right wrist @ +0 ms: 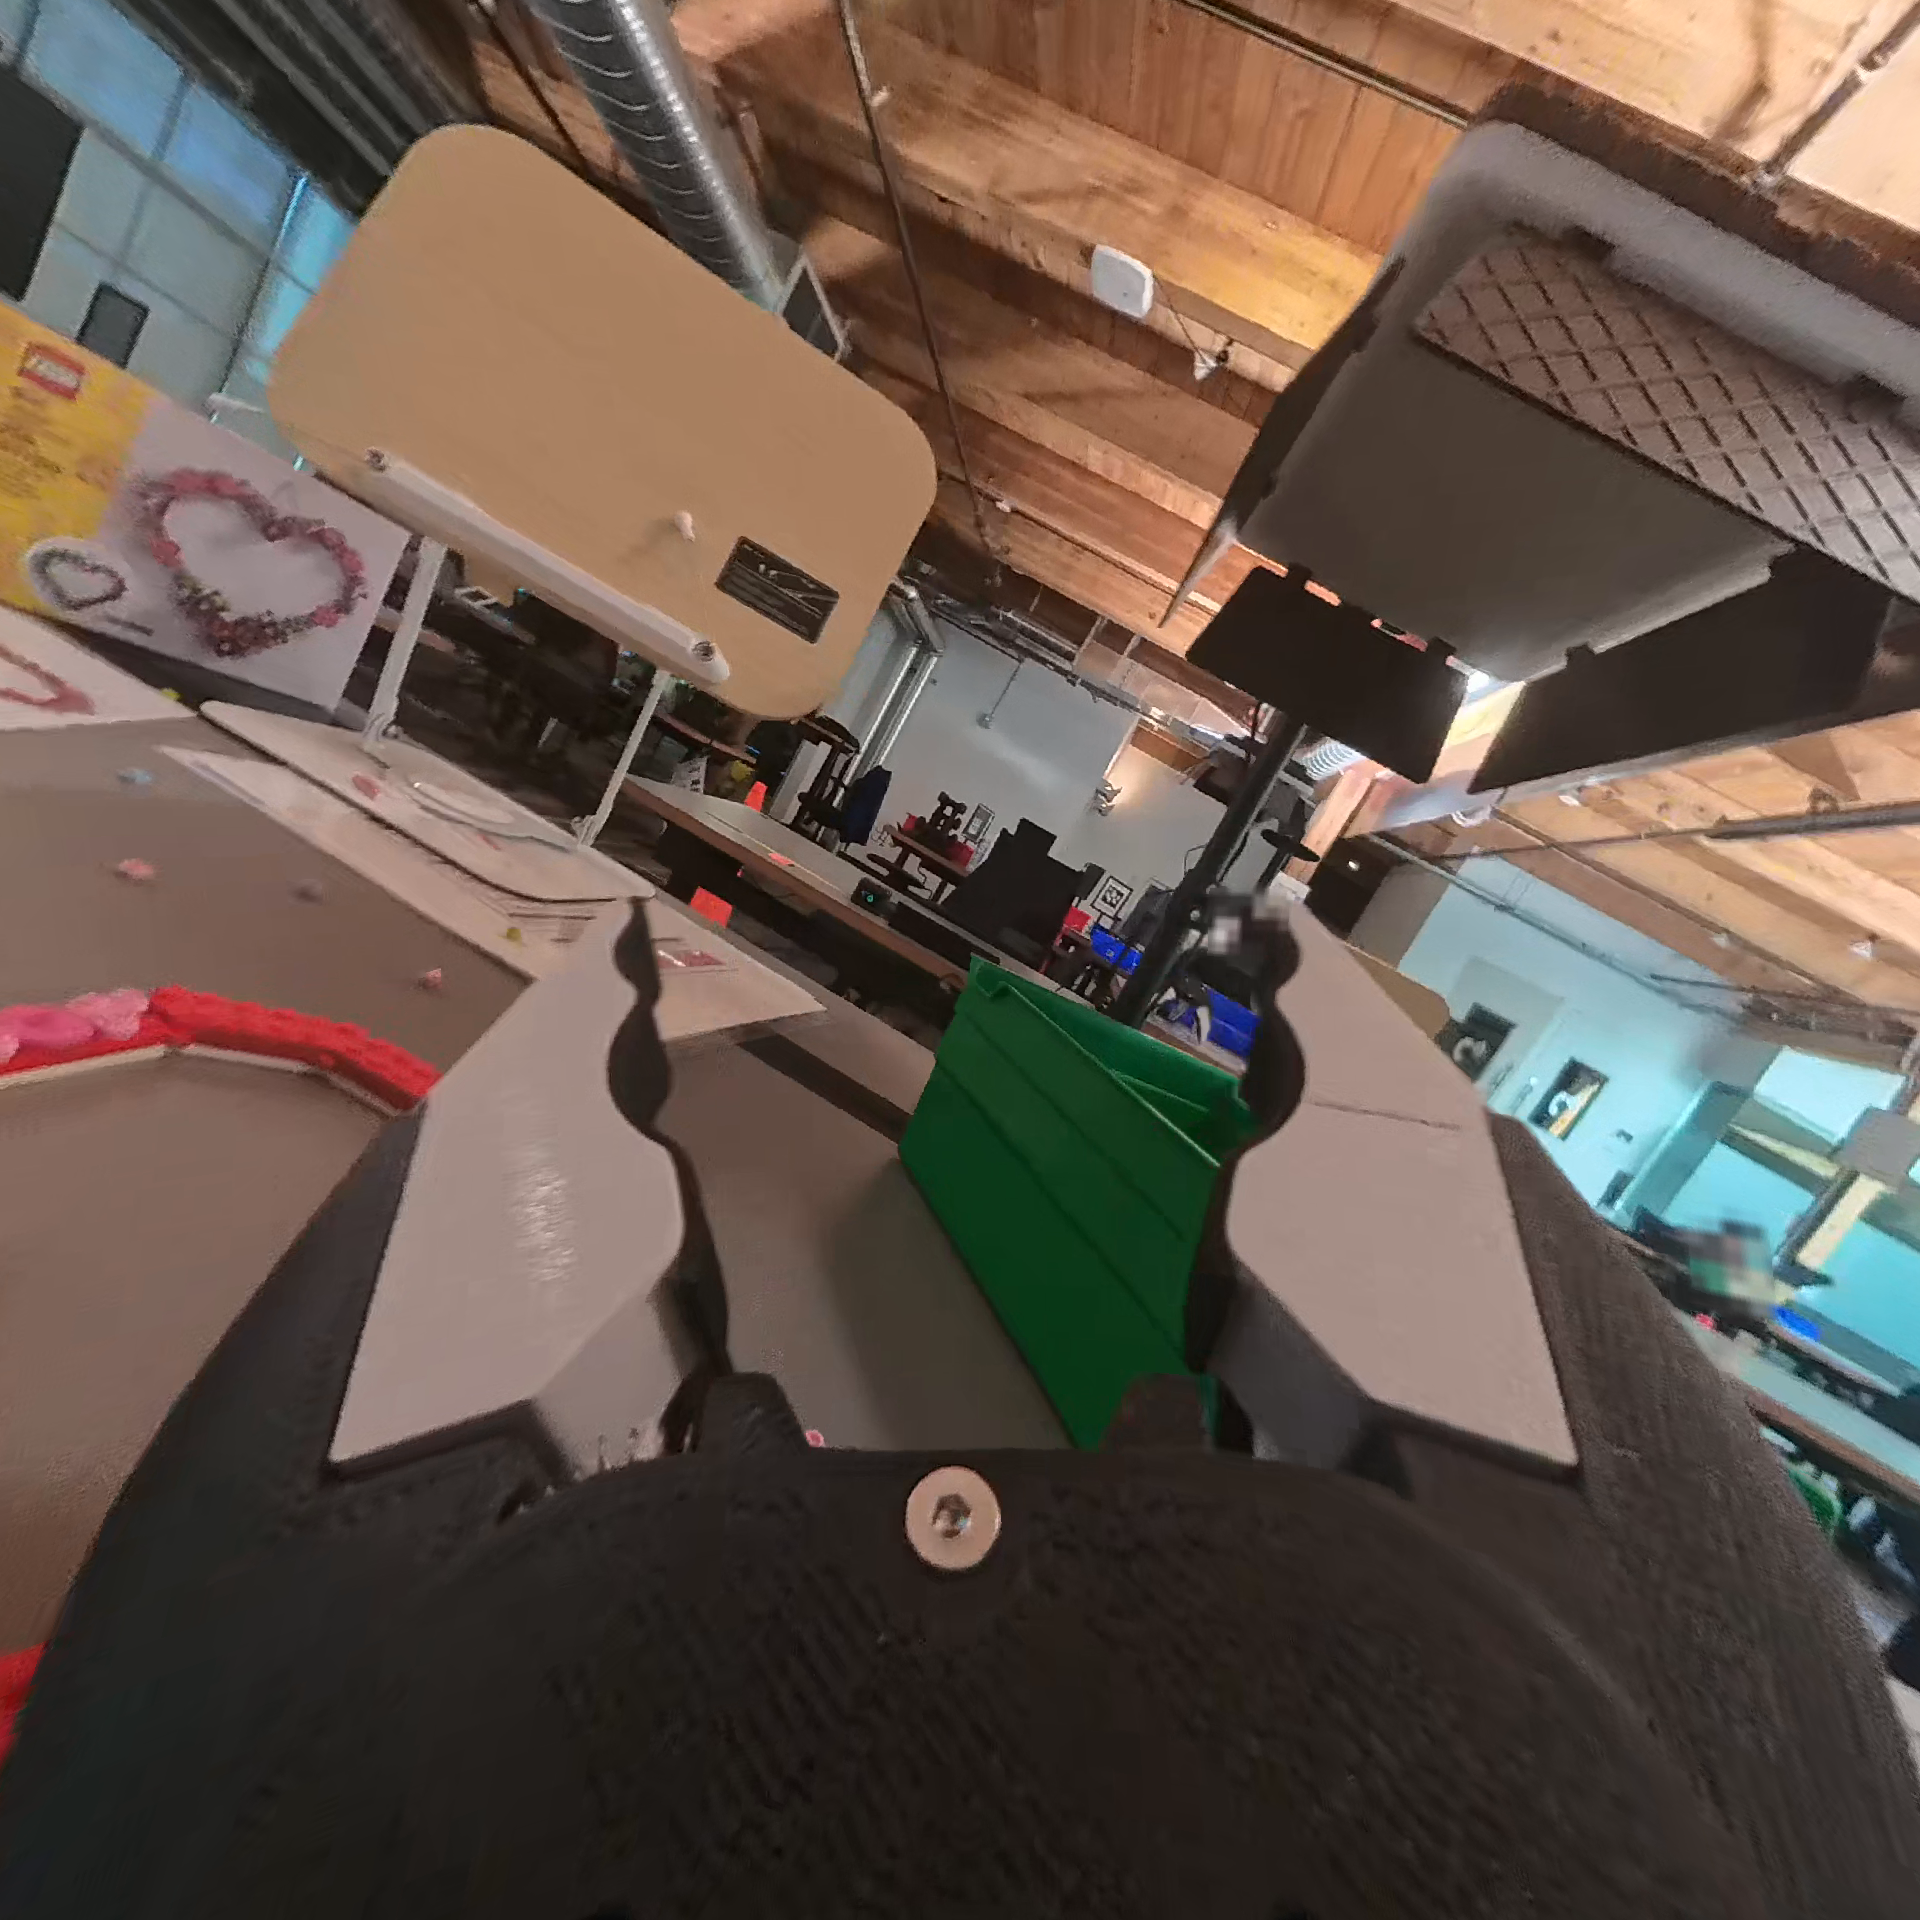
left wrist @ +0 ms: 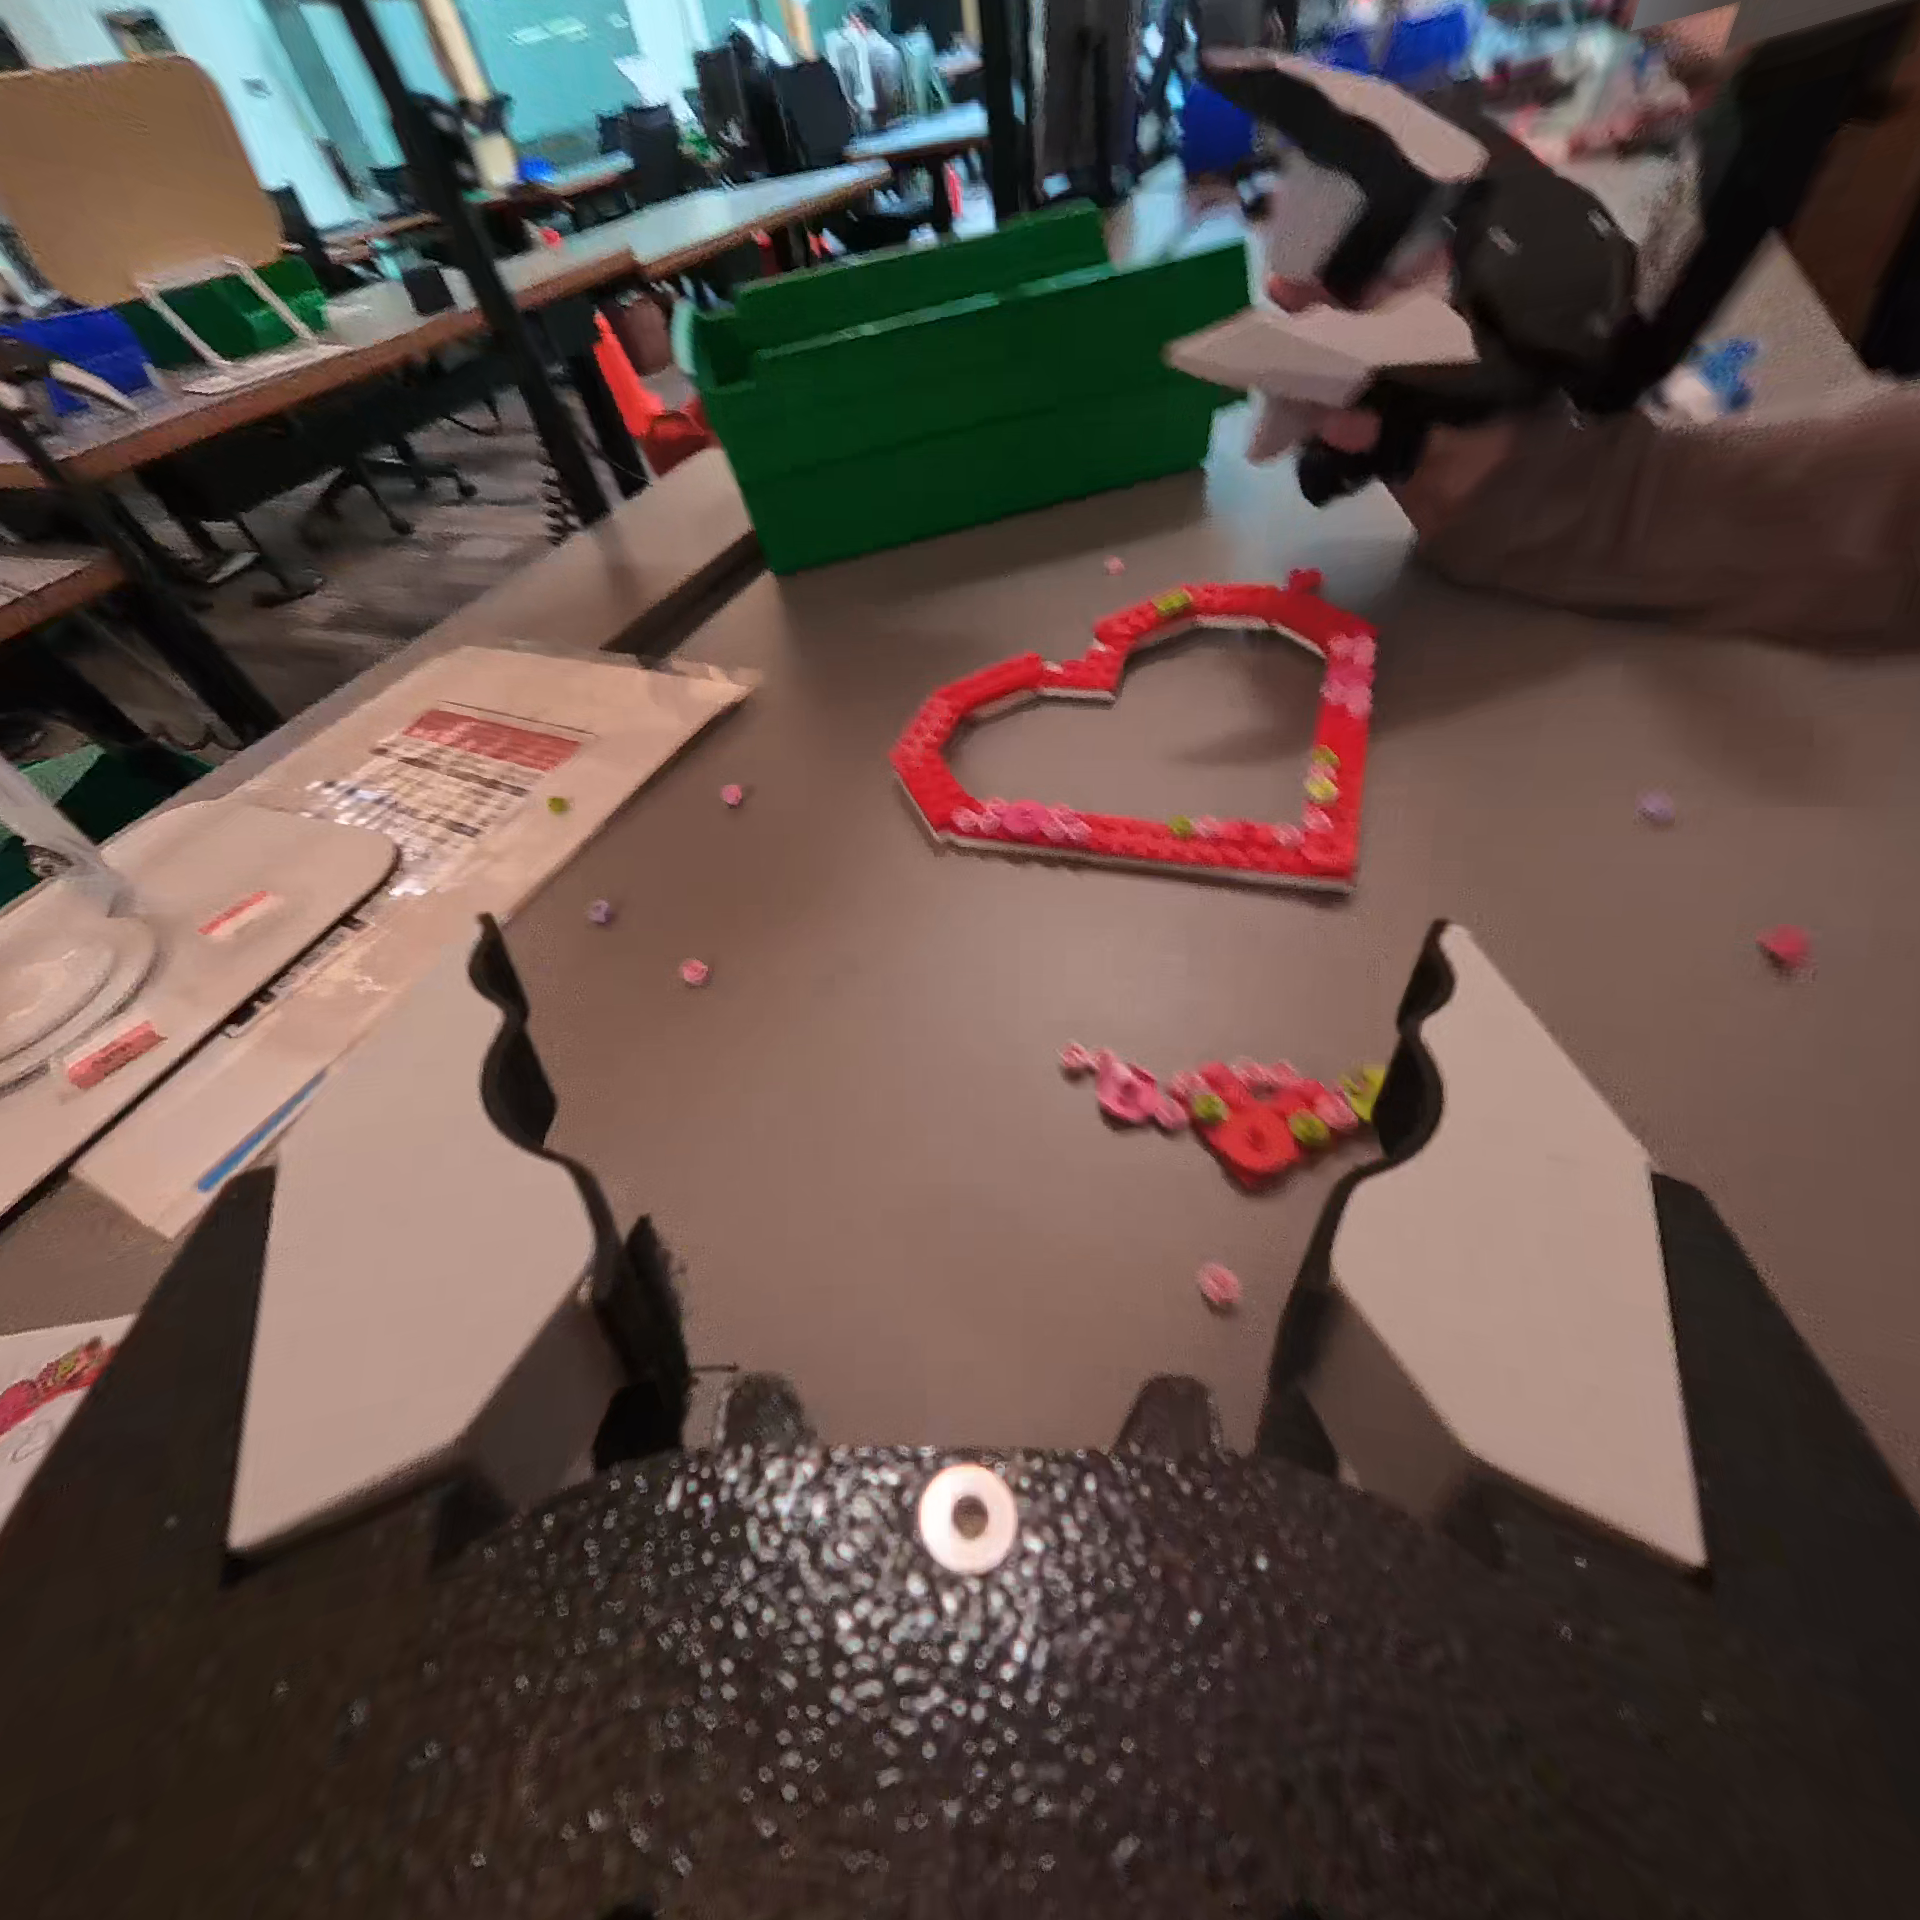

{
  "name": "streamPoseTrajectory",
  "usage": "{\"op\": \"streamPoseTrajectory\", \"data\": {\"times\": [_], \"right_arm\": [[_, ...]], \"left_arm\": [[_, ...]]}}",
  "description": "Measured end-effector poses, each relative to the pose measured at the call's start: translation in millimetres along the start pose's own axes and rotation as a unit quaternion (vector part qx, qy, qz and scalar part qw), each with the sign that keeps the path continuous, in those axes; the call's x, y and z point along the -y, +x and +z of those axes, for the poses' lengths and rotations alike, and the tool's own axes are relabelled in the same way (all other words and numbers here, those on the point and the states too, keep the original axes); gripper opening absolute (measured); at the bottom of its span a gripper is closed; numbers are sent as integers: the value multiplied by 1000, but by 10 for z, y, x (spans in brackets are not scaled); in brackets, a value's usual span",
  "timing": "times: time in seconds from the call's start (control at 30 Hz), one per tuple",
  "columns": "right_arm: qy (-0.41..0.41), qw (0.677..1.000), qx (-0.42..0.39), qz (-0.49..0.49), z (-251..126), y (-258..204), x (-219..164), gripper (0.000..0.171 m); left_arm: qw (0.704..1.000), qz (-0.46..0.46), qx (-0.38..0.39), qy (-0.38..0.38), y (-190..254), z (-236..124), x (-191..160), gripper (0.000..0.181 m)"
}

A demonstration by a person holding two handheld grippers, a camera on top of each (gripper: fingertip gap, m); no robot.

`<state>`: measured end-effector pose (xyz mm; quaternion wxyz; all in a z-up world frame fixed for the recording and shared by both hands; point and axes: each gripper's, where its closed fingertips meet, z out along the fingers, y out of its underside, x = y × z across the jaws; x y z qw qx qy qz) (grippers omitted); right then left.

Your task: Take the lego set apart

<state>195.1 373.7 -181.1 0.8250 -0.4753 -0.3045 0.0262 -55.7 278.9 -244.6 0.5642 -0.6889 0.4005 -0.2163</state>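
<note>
A red heart-shaped lego frame (left wrist: 1143,840) lies flat on the grey table (left wrist: 831,1039), with small pink and green pieces still on its right and lower sides. A pile of loose pink, red and green pieces (left wrist: 1236,1117) lies in front of it, by my left gripper's right finger. My left gripper (left wrist: 966,956) is open and empty, low over the table short of the frame. My right gripper (left wrist: 1195,208) is raised beyond the frame, open. In the right wrist view my right gripper (right wrist: 956,935) is open and empty, and the frame (right wrist: 260,1023) lies to its left.
A green bin (left wrist: 966,416) stands behind the frame and also shows in the right wrist view (right wrist: 1060,1174). Paper bags and sheets (left wrist: 468,790) lie on the left. Small loose pieces (left wrist: 694,971) are scattered on the table. A lego box (right wrist: 208,540) and a tan board on a stand (right wrist: 603,416) are at the left.
</note>
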Motion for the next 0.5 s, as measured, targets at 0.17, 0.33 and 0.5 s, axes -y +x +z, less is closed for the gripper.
{"op": "streamPoseTrajectory", "data": {"times": [0.17,0.33,0.5], "right_arm": [[22,1000,-7,-3,44,-16,64,133],[24,999,30,-2,100,-176,64,131],[21,999,43,-2,111,-230,51,125]], "left_arm": [[984,21,-99,-146,658,-230,-471,112],[978,-12,-74,-197,667,-293,-758,87],[980,-56,-82,-170,736,-287,-752,53]]}}
